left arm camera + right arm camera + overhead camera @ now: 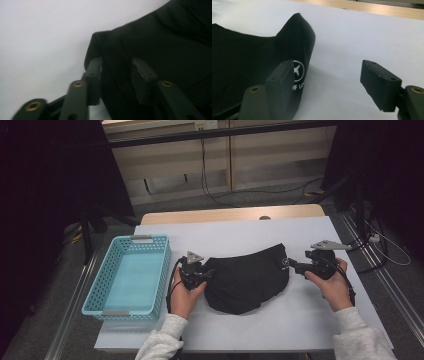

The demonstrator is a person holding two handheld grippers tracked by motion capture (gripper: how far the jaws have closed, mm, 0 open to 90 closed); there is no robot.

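Apparently the black garment [248, 279] is lying folded on the white table [300, 320], not yet in the empty blue basket [131, 275], while the left gripper [200, 272] and right gripper [296, 265] are standing open at its ends, gripping nothing.

One black garment [250, 277] counted. One blue basket [131, 276] counted. Two grippers counted: left gripper [206, 274], right gripper [294, 265]. One white table [240, 232] counted.

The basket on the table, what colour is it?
Light blue basket, best seen in the high view.
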